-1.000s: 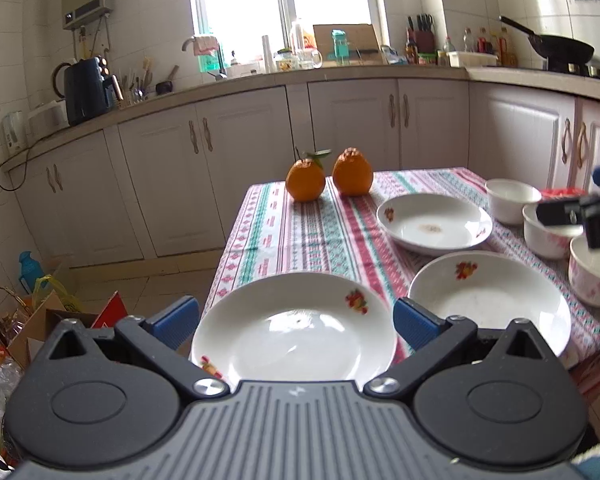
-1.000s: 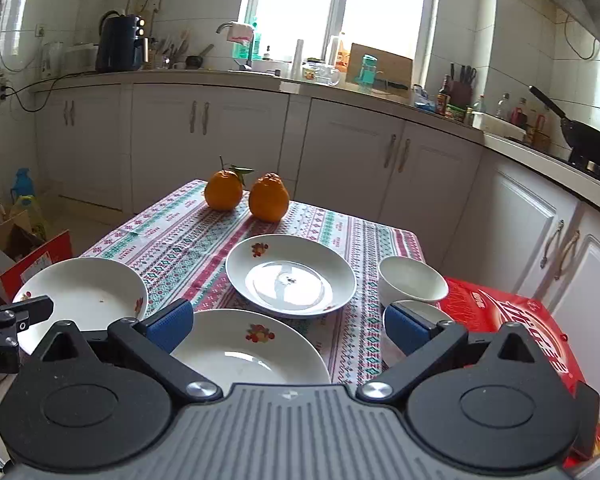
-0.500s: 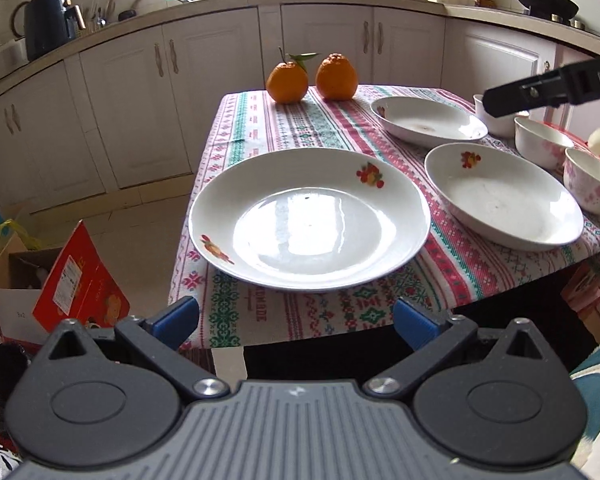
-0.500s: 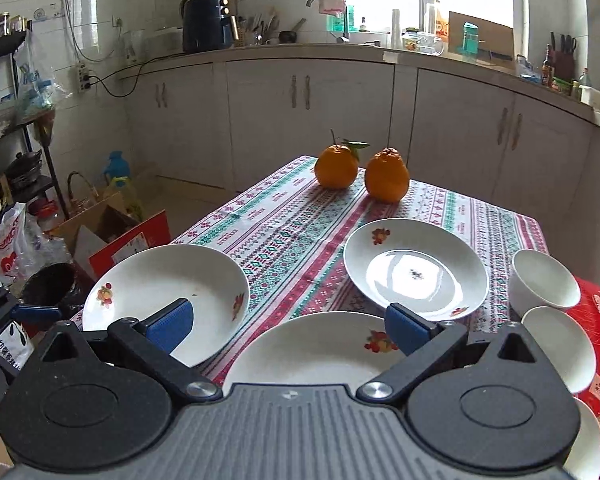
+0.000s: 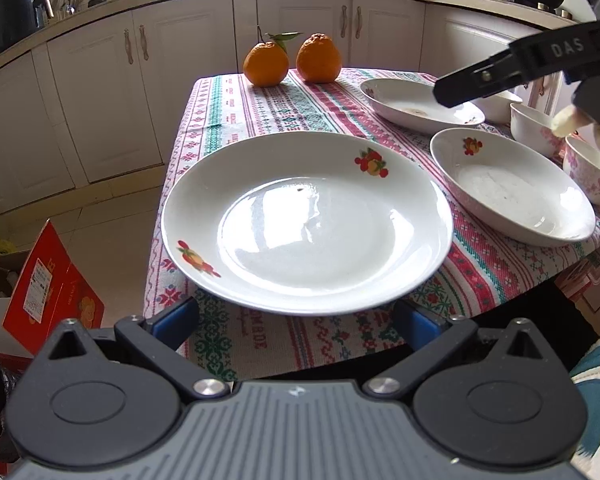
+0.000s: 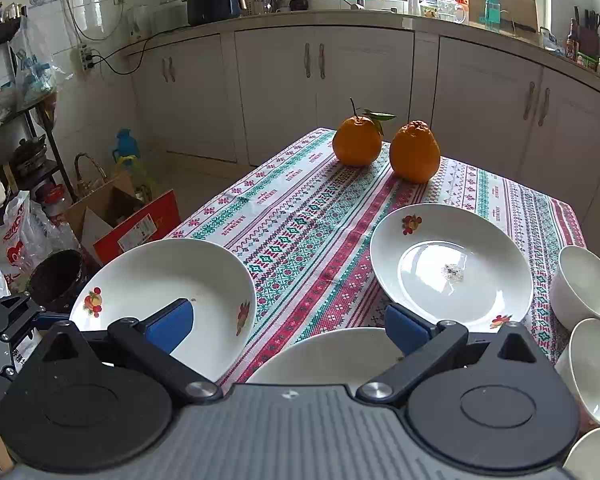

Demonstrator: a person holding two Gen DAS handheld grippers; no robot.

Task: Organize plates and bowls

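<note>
Status: nothing stacked yet, as far as I can see. Landmark = the two oranges (image 6: 386, 148) at the far end of the counter with the striped patterned cloth (image 6: 300, 224).

- Three white ceramic plates with fruit decals, all lying separately, none touching. Left plate (image 5: 306, 222) sits toward me and left of the oranges, its near rim overhanging the counter edge. Middle plate (image 5: 512, 186) is toward me and right of the oranges. Far plate (image 6: 450, 266) is the closest one to the oranges.
- White bowls (image 6: 588, 284) in a row beyond the plates, on the right side from the oranges; one with pink flowers (image 5: 592, 174). Not nested.

Left tongs (image 5: 296, 320): wide apart, empty, blue pads level with the left plate's near rim but not on it.
Right tongs (image 6: 286, 318): wide apart, empty, hovering over the middle plate.

Judgement: task at the start. Left to do: stack the plates, nest the bowls. First grab probably the overhanging left plate.
</note>
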